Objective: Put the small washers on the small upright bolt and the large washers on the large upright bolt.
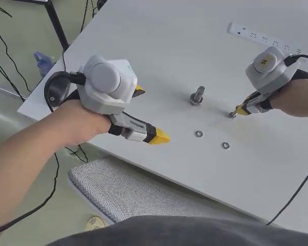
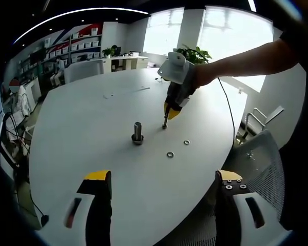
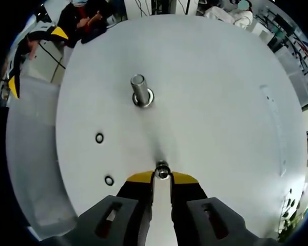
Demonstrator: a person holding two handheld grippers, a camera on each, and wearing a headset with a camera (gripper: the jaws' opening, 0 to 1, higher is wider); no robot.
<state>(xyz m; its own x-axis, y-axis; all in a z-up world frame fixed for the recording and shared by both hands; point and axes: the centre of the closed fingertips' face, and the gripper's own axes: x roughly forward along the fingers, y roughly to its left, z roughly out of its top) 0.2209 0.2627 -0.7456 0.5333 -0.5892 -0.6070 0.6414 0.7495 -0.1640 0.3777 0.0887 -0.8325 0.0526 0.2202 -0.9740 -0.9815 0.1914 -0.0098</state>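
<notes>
R gripper, bottom centre: jaws are sitting narrowly apart, flanking the small upright bolt; actual grip can't be told. Loose washer and second washer are lying lower left on the table. Large upright bolt is standing upper centre. L gripper is hanging spread wide. Yellow housing mark is unreadable.

An office: white meeting table, mesh chair, wall shelves, potted plant
</notes>
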